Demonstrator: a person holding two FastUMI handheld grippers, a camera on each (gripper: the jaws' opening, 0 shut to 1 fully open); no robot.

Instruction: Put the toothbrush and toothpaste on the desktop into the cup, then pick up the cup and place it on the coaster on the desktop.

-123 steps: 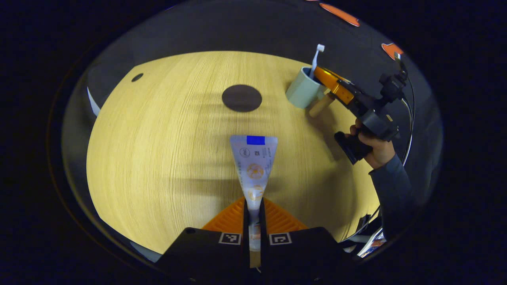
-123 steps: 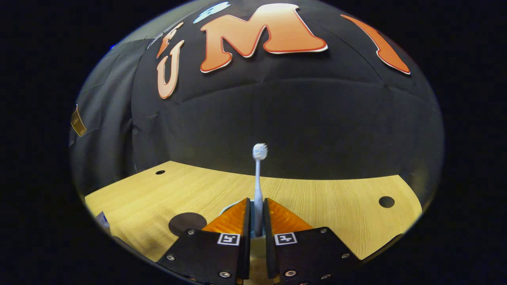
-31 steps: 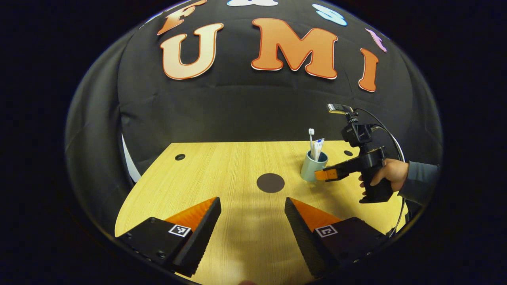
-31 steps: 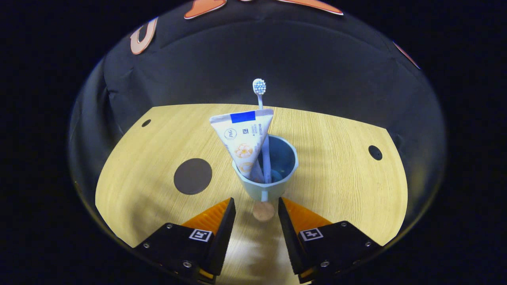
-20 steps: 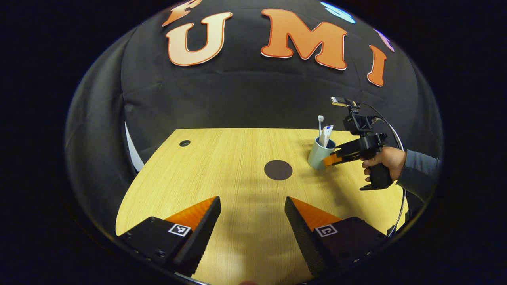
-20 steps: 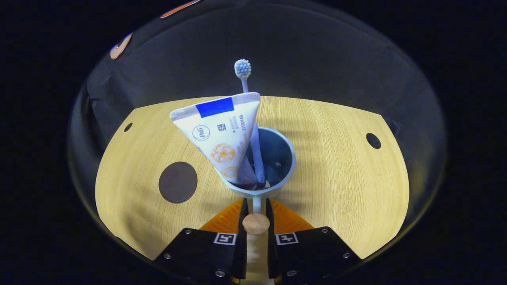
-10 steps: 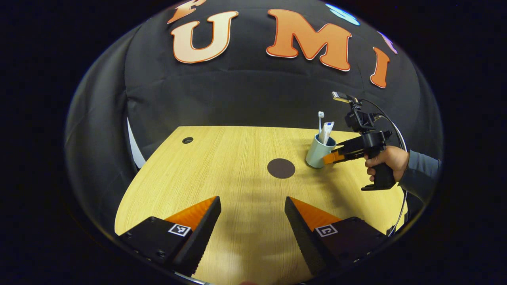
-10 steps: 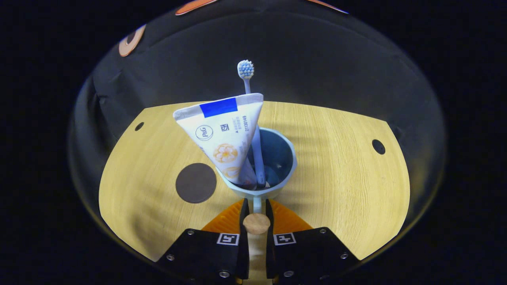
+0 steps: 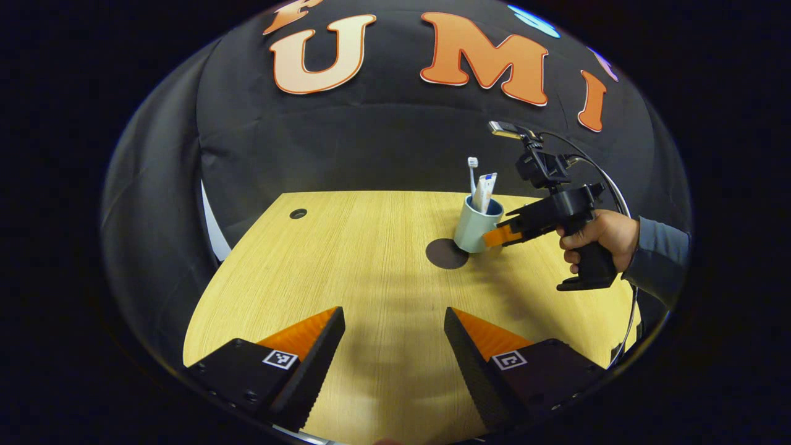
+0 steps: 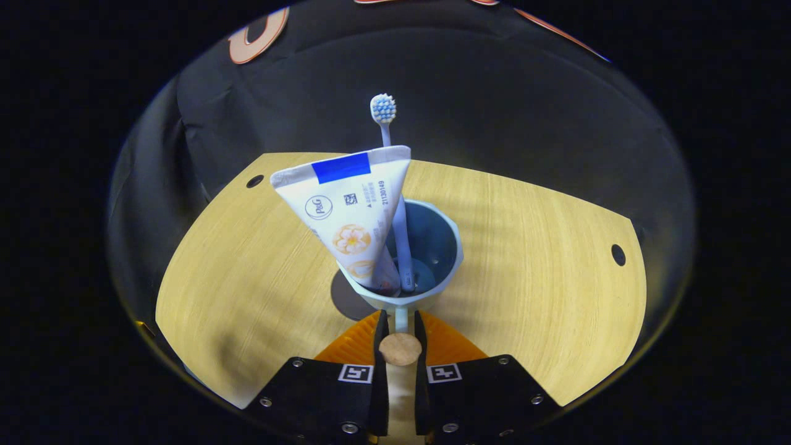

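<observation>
Gripping the round wooden handle [image 10: 400,348] of the pale blue cup [image 10: 405,272], the right gripper [image 10: 399,334] carries it over the dark round coaster [image 9: 446,254], seemingly just above it. White toothbrush [image 10: 390,185] and white toothpaste tube [image 10: 349,213] stand inside. The left gripper [image 9: 394,346] hangs spread apart over bare yellow wooden desktop [image 9: 346,272], well apart.

Matt wood-grain desktop [image 9: 371,259], glossy cup [image 10: 450,259], ribbed gripper fingers [image 9: 303,334]
</observation>
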